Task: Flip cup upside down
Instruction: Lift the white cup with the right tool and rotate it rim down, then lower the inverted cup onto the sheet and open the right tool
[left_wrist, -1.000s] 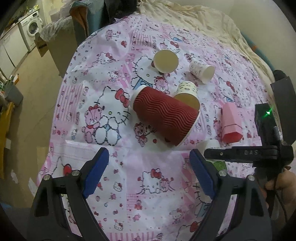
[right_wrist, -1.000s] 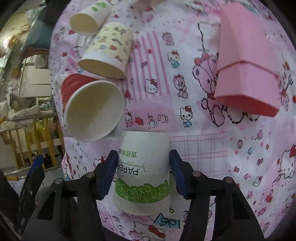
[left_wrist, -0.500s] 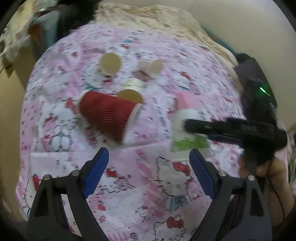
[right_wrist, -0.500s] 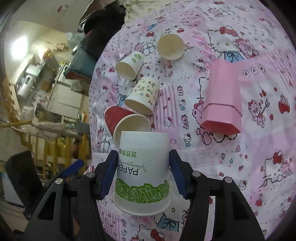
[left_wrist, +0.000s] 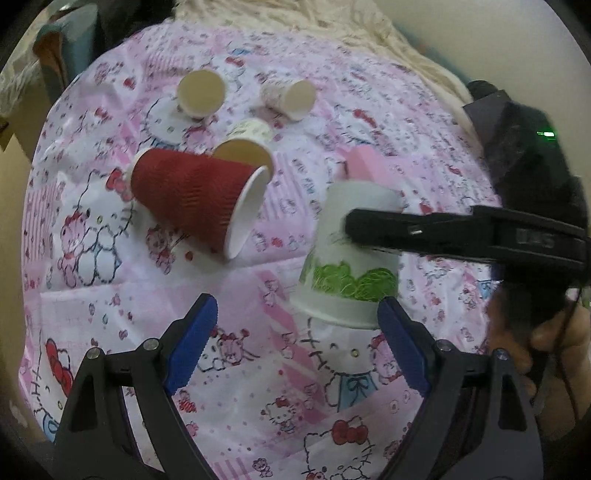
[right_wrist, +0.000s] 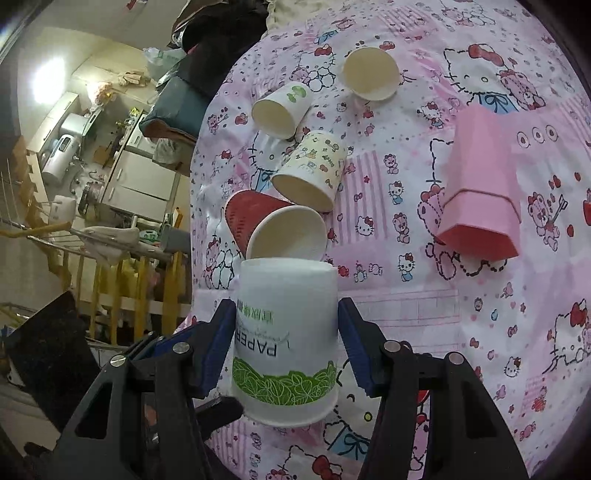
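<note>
A white paper cup with a green leaf band (right_wrist: 286, 332) is upside down, rim near the cloth, held between my right gripper's (right_wrist: 286, 343) blue pads. In the left wrist view the same cup (left_wrist: 351, 266) sits just ahead of my open, empty left gripper (left_wrist: 295, 339), with the right gripper's black finger (left_wrist: 424, 232) across it. Whether its rim touches the cloth I cannot tell.
A red ribbed cup (left_wrist: 192, 203) lies on its side left of the white cup. A patterned cup (right_wrist: 310, 173), a small white cup (right_wrist: 280, 110) and a plain cup (right_wrist: 371, 74) lie beyond. A pink box (right_wrist: 480, 184) lies on the Hello Kitty cloth (left_wrist: 258, 387).
The right gripper has carried the white cup left and lower, into the space in front of the left gripper. The left gripper stays open.
</note>
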